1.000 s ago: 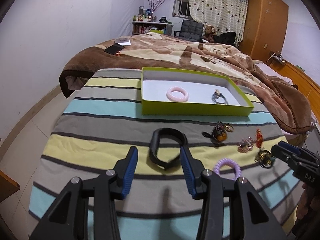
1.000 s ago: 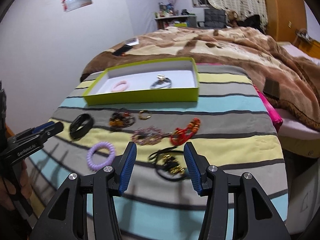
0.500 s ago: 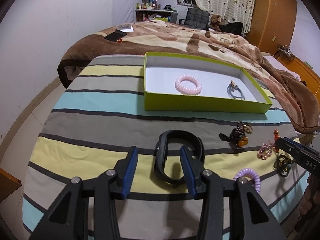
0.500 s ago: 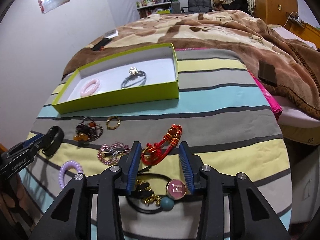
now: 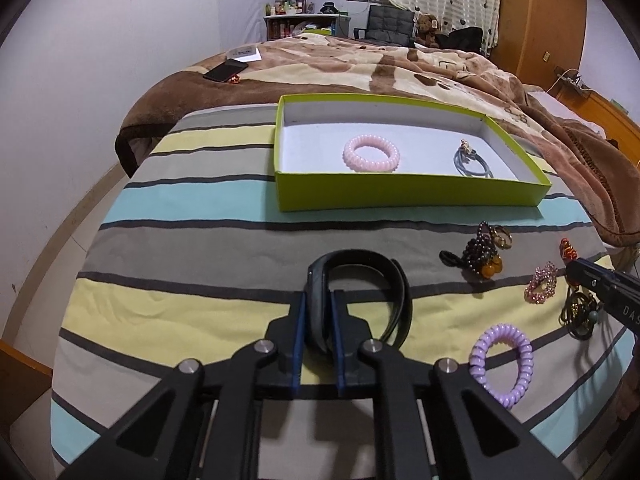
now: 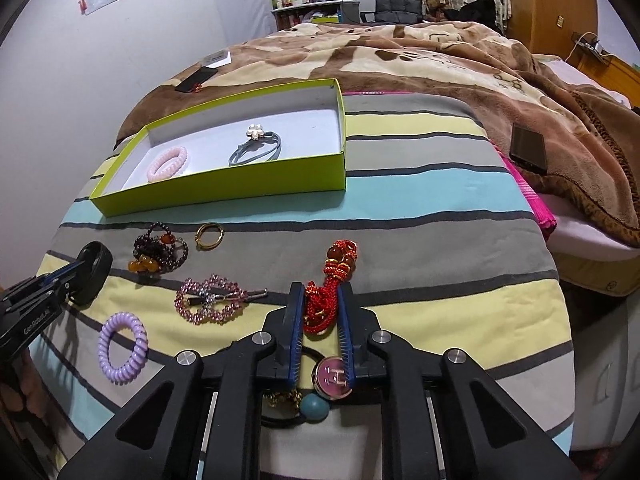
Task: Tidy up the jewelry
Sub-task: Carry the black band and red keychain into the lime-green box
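My left gripper (image 5: 320,294) is shut on one side of a black wristband (image 5: 360,258) that lies on the striped cover. My right gripper (image 6: 321,292) is closing, and its pads squeeze the knotted end of a red cord bracelet (image 6: 340,256). Under the right gripper lies a black hair tie with a pink charm (image 6: 335,374). The green box (image 5: 412,196) behind holds a pink coil tie (image 5: 371,154) and a grey flower tie (image 5: 472,160). Loose on the cover are a purple coil tie (image 6: 123,348), a pink rhinestone clip (image 6: 210,304), a dark bead bracelet (image 6: 160,254) and a gold ring (image 6: 209,236).
The striped cover (image 5: 200,248) drops off at its left and near edges. A brown blanket (image 6: 400,60) is heaped behind and to the right of the box. A dark phone (image 6: 528,148) lies on the blanket at the right, another phone (image 5: 225,70) at the back left.
Both grippers came forward and down over the cover. The left one shut on the black wristband. The right one passed over the charm hair tie and closed on the red cord bracelet.
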`<state>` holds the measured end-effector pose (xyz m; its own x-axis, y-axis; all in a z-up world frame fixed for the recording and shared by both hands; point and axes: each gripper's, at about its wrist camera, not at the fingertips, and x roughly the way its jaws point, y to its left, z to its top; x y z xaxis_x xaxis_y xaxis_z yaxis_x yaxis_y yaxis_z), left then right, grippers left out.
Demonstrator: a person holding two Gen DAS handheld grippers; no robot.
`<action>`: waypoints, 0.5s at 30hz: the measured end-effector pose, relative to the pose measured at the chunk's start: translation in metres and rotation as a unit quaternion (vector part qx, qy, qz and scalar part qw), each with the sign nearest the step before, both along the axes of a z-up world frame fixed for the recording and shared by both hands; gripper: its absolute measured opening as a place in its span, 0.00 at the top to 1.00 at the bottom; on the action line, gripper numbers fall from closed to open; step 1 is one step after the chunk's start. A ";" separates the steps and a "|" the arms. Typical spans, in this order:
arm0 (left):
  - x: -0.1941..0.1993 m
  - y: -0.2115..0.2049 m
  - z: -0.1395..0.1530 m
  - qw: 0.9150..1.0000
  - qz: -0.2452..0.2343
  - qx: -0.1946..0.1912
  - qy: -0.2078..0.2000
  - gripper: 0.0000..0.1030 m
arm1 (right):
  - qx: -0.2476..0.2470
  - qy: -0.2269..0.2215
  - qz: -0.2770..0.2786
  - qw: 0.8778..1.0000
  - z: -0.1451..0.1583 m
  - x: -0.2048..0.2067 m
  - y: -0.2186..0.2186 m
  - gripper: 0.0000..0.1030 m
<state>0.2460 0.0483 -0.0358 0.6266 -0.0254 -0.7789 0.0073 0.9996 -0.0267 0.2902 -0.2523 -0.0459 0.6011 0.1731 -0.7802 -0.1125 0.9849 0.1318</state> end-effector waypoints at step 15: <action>-0.035 -0.001 0.023 0.999 -0.009 -0.041 -0.026 0.88 | 0.024 -0.031 0.019 0.999 0.023 -0.028 -0.006 0.84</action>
